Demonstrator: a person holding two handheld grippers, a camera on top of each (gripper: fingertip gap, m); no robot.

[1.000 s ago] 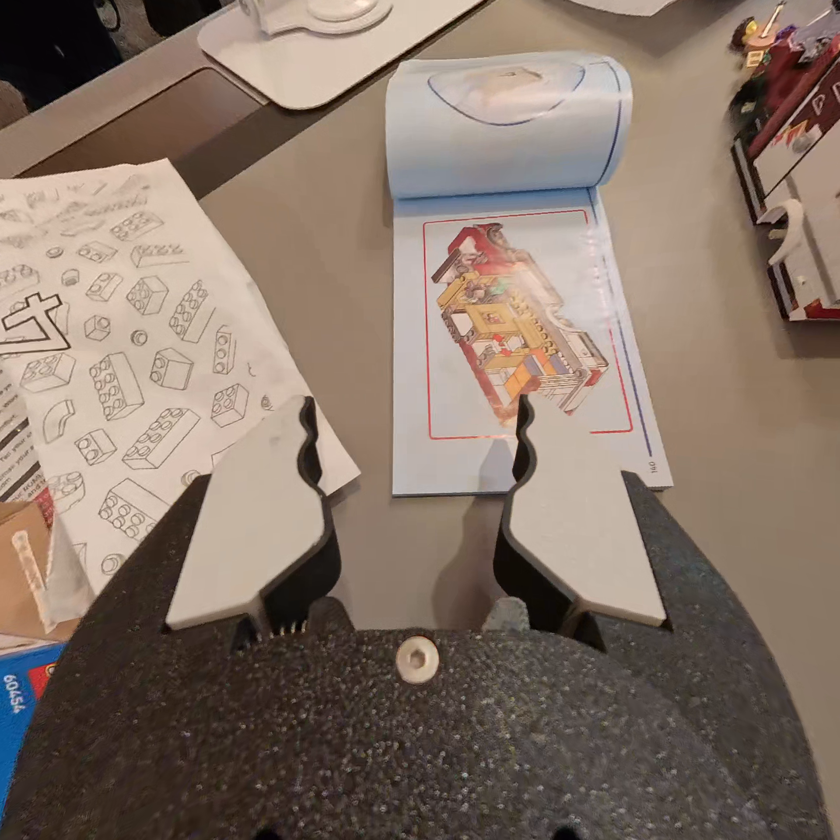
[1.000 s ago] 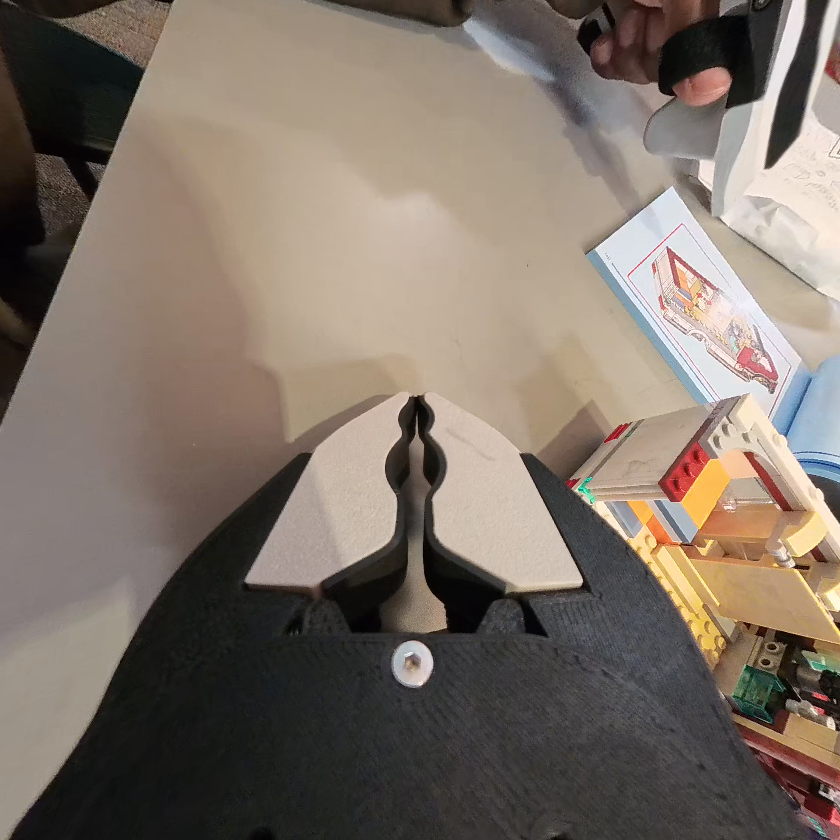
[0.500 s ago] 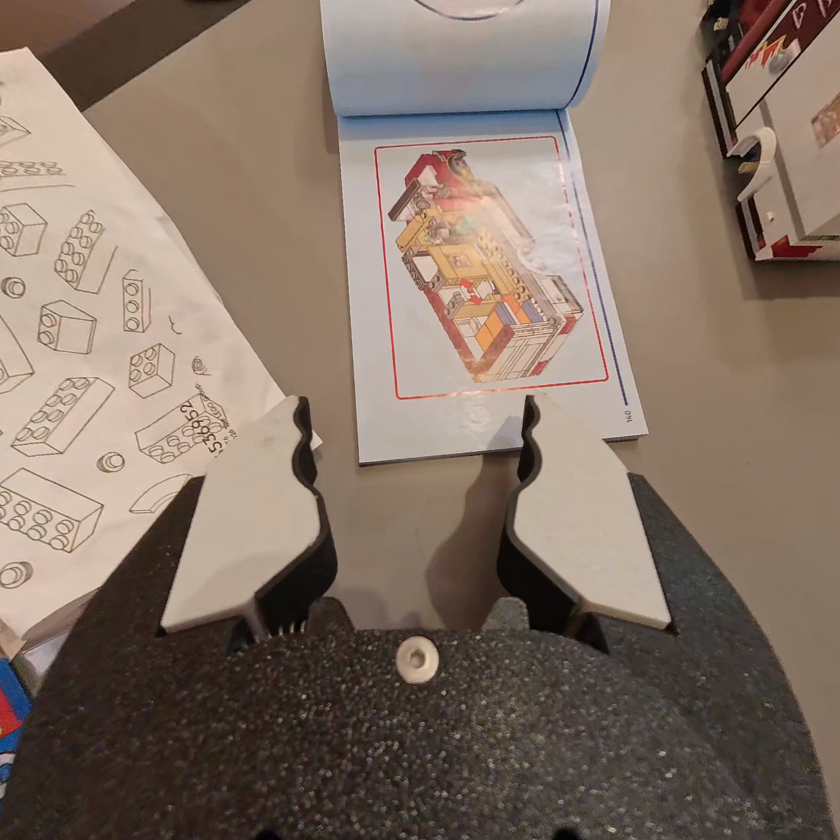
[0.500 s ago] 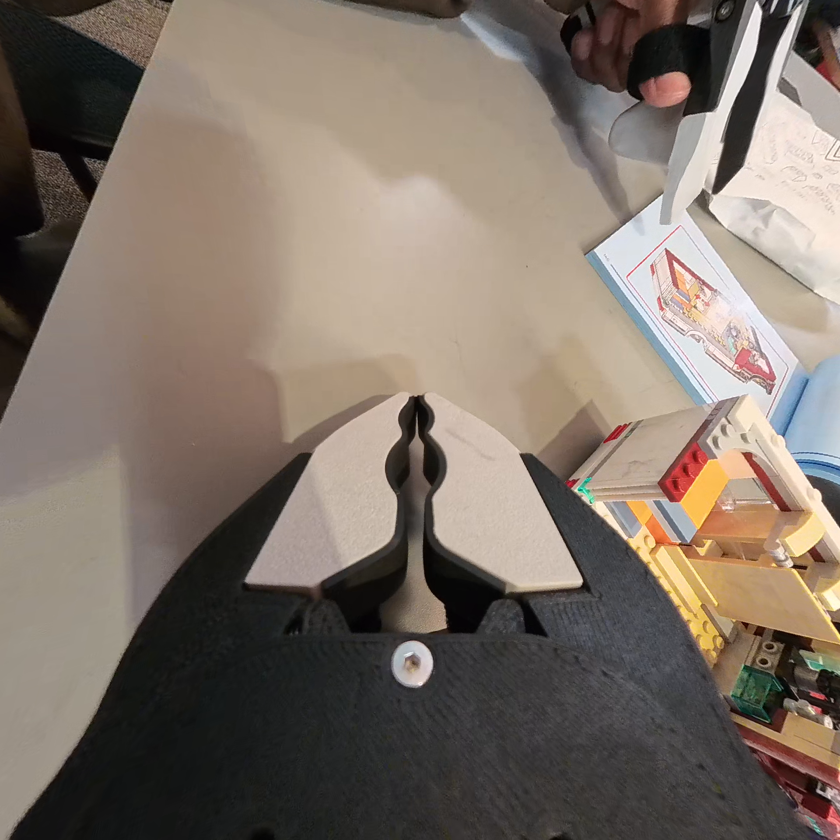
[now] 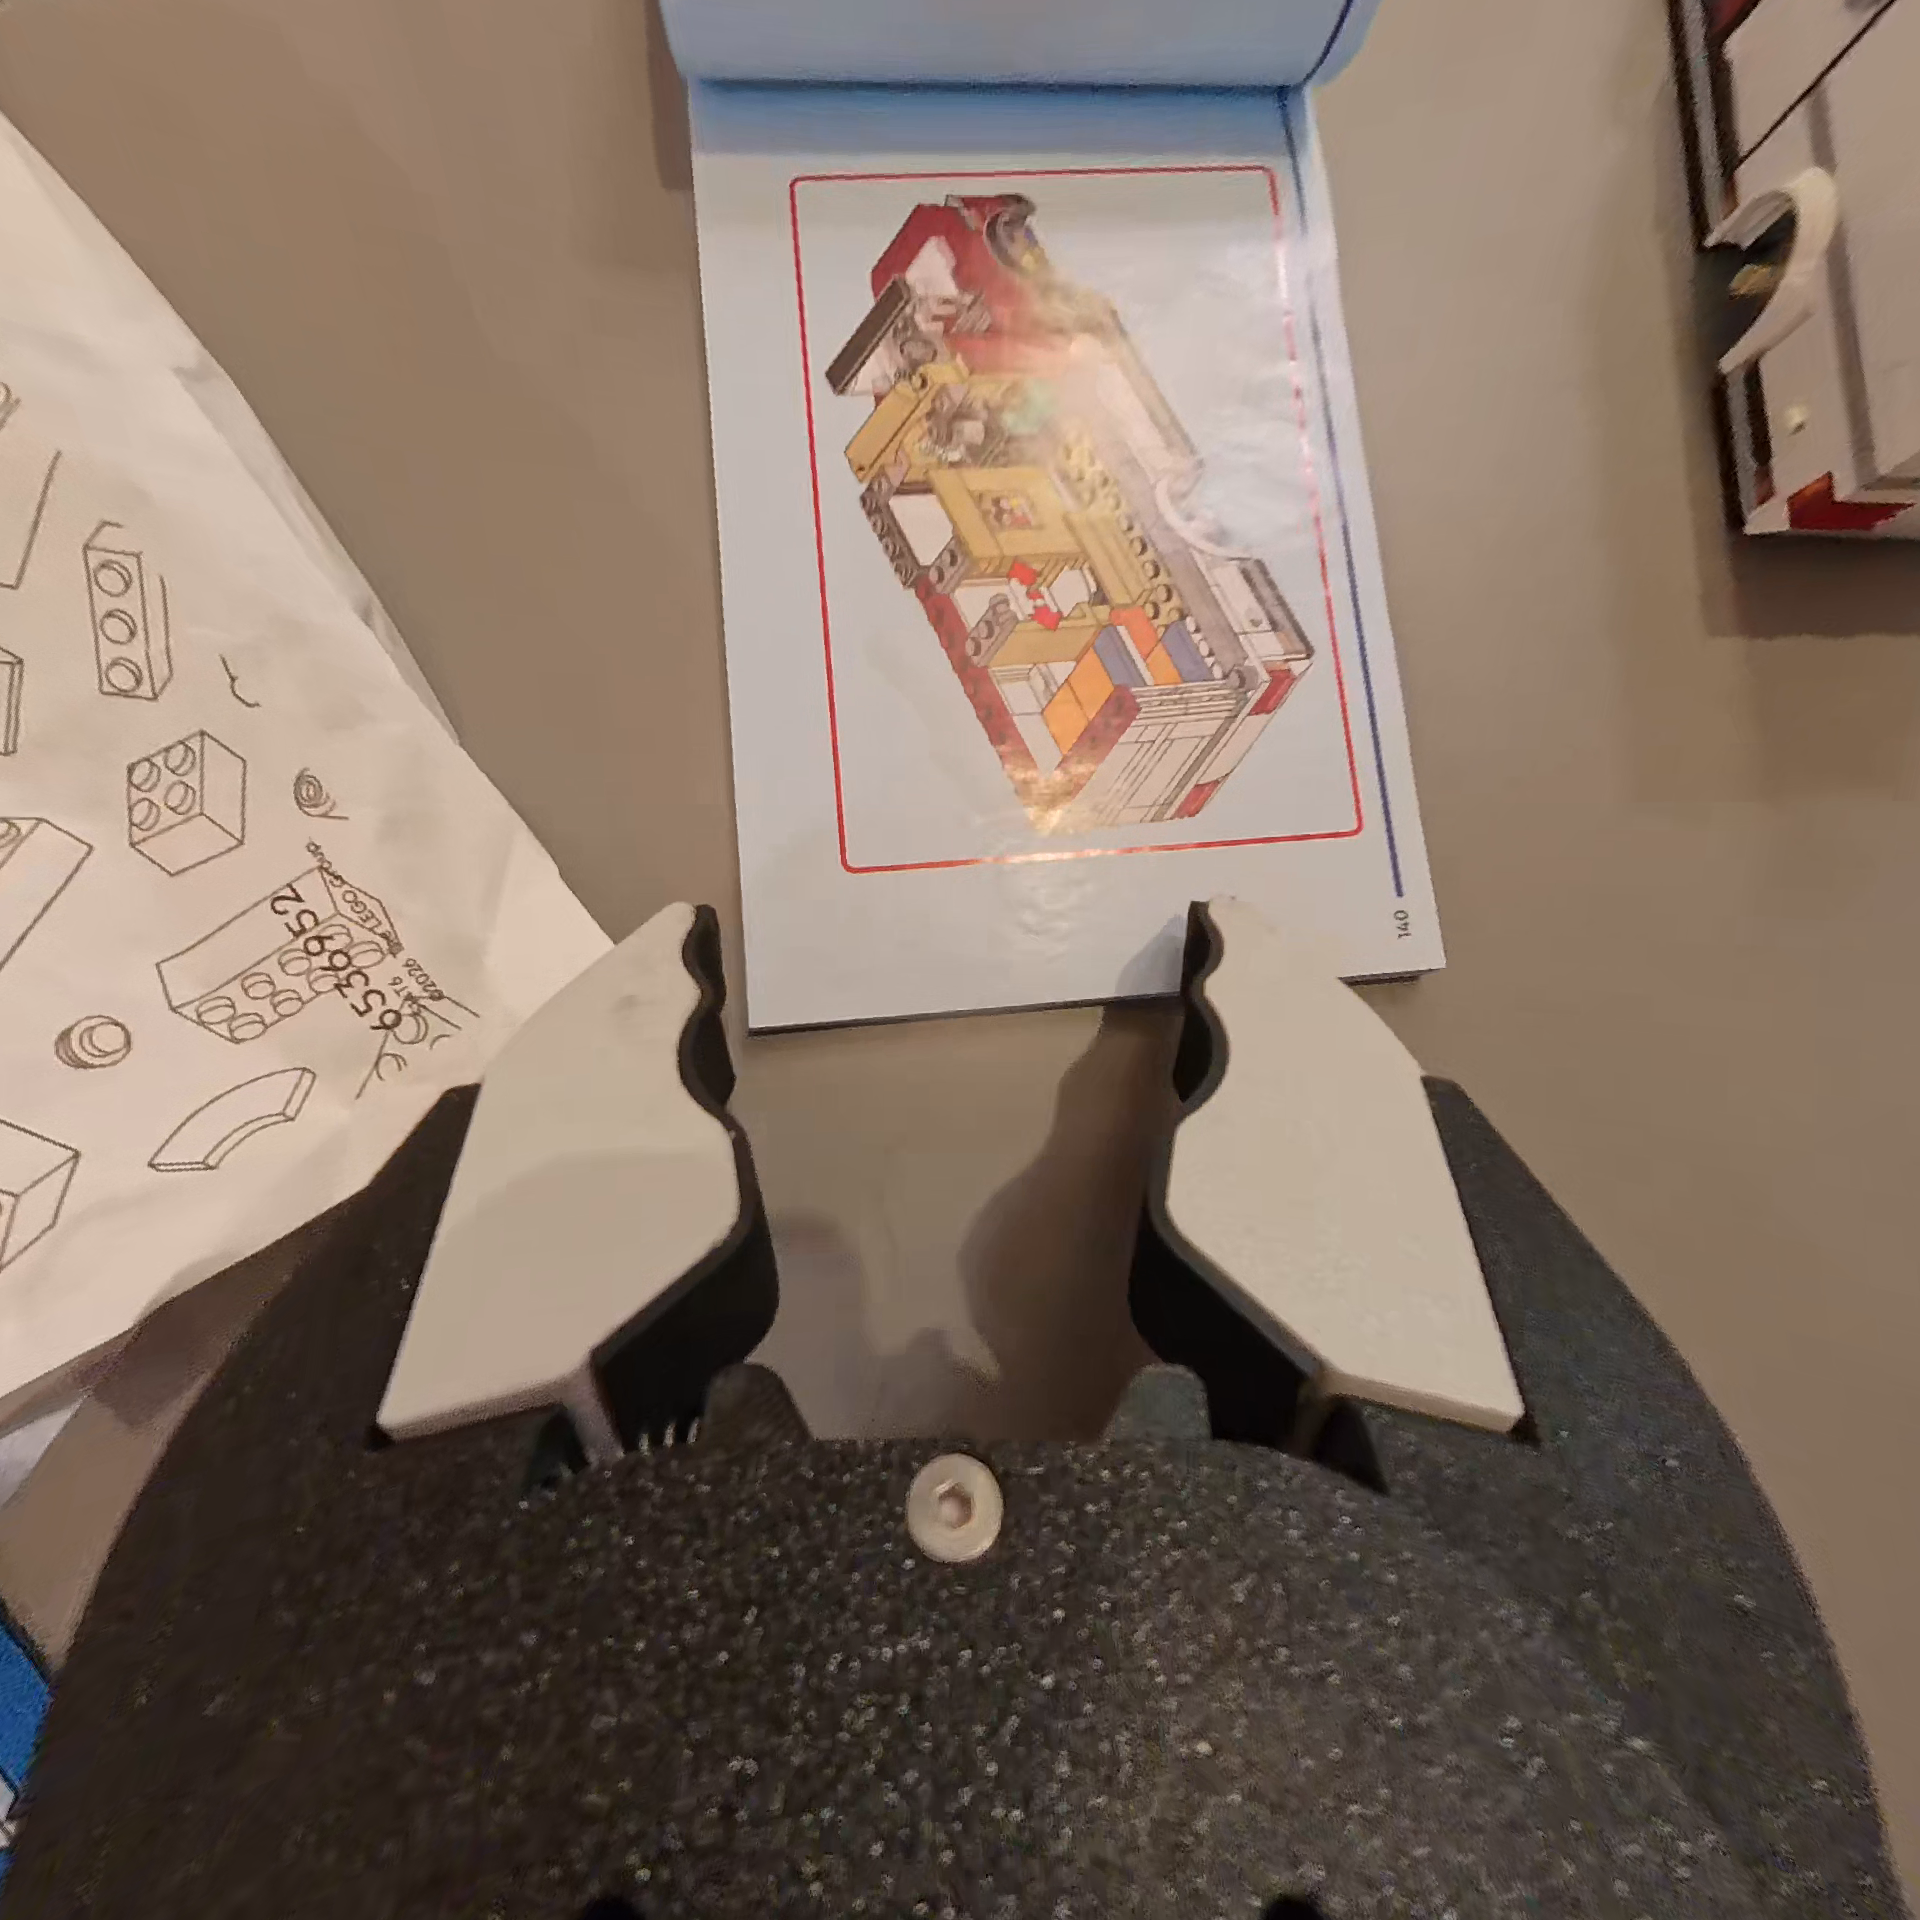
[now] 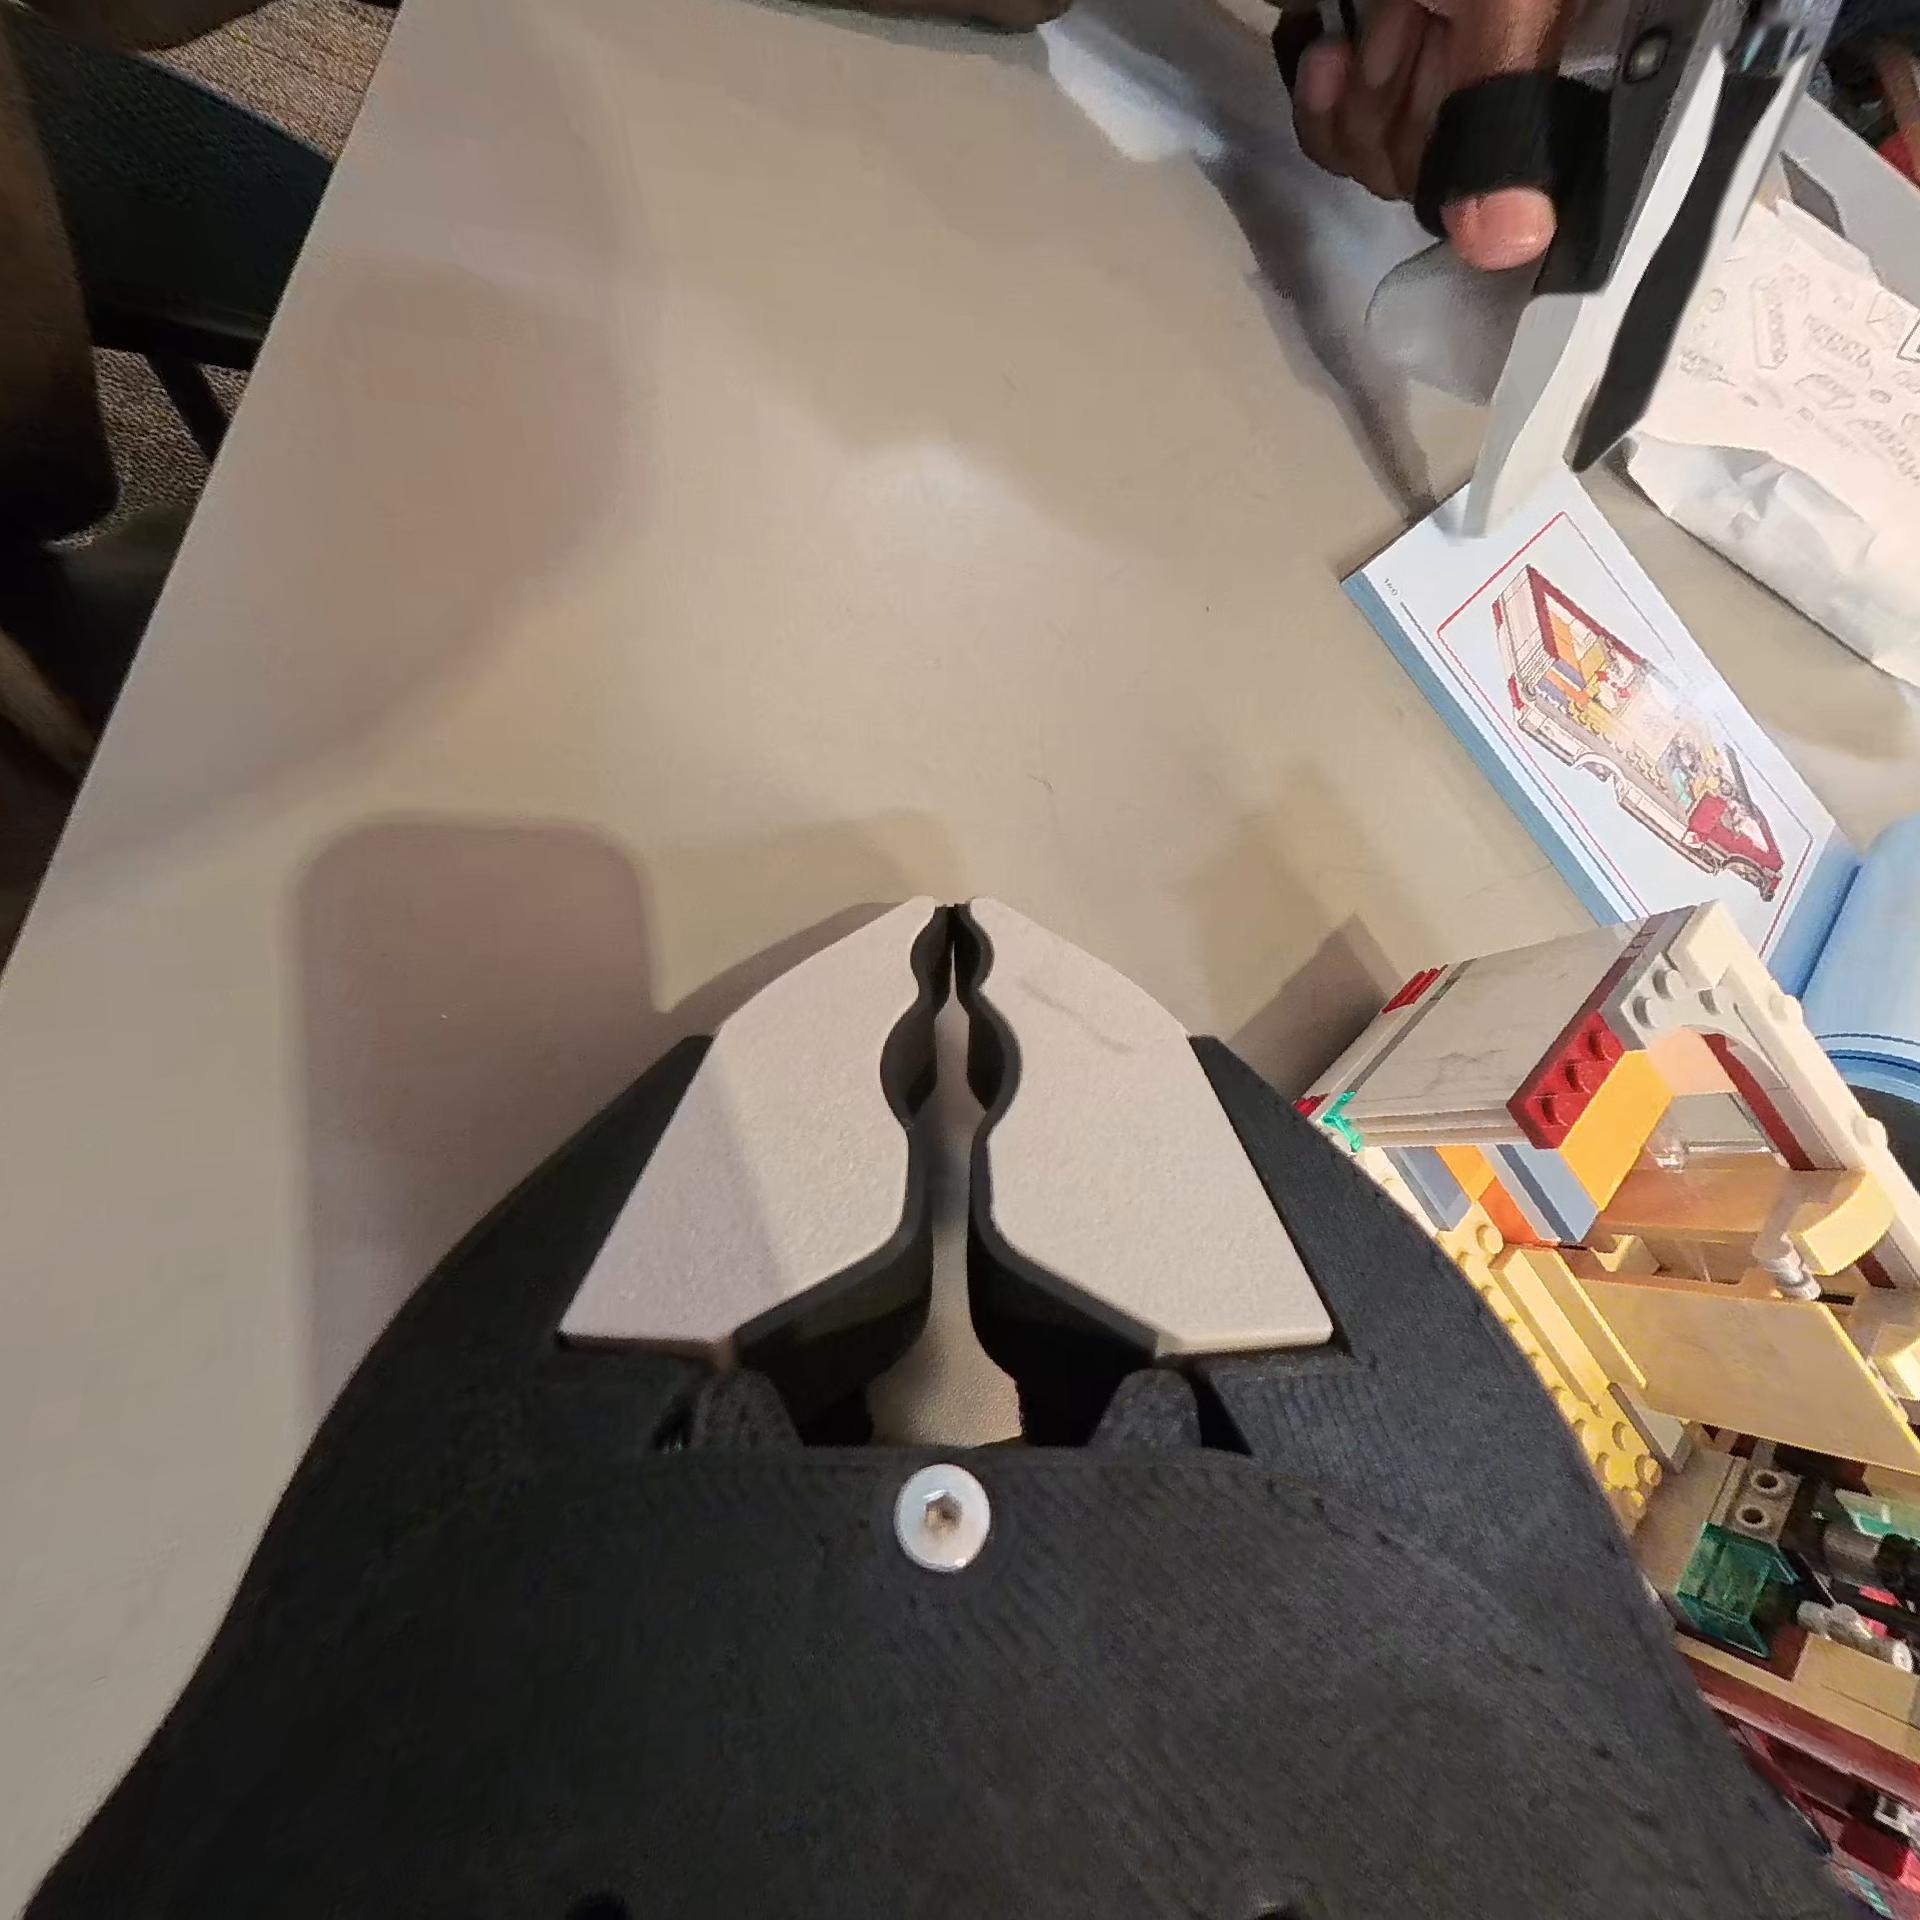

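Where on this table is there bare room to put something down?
The widest bare stretch of table lies ahead of the shut right gripper, left of the open booklet. It is crowded around the brick model and printed paper bag.

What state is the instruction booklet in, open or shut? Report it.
Open. The instruction booklet lies flat on the table, one illustrated page facing up, earlier pages curled back at its far end.

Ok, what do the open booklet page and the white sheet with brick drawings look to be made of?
Booklet: coated paper, likely glossy; light glares across the printed picture, and stacked page edges show at its near side. White sheet: thinner matte paper, probably uncoated; it is creased and crumpled, with no shine. The open left tool hovers by the booklet's near edge.
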